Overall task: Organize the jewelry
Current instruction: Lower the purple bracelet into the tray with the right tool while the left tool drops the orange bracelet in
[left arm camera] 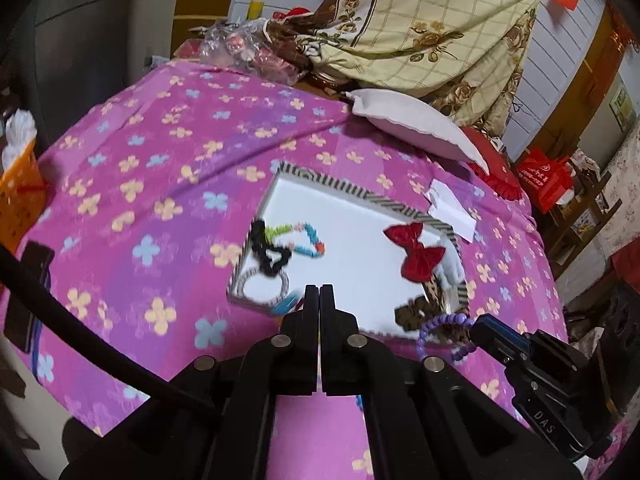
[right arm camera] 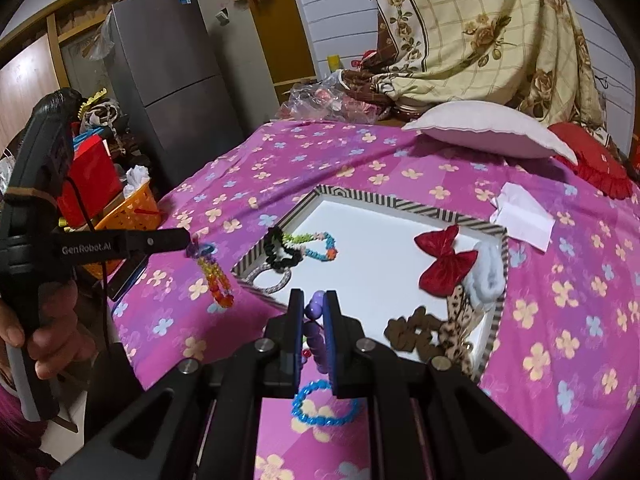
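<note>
The right gripper [right arm camera: 313,307] was clamped on a purple bead bracelet [right arm camera: 316,332] above the tray's [right arm camera: 404,202] striped 6 o'clock edge. At 9 o'clock, the left gripper [right arm camera: 188,240] was pinched on a multicoloured bead bracelet [right arm camera: 216,276] dangling outside the rim. The tray's white middle lay bare between the accessories along its sides.

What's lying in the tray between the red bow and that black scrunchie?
Nothing: in both wrist views the tray's white floor is bare between the red bow and the black scrunchie, apart from the colourful bead bracelet beside the scrunchie.
</note>
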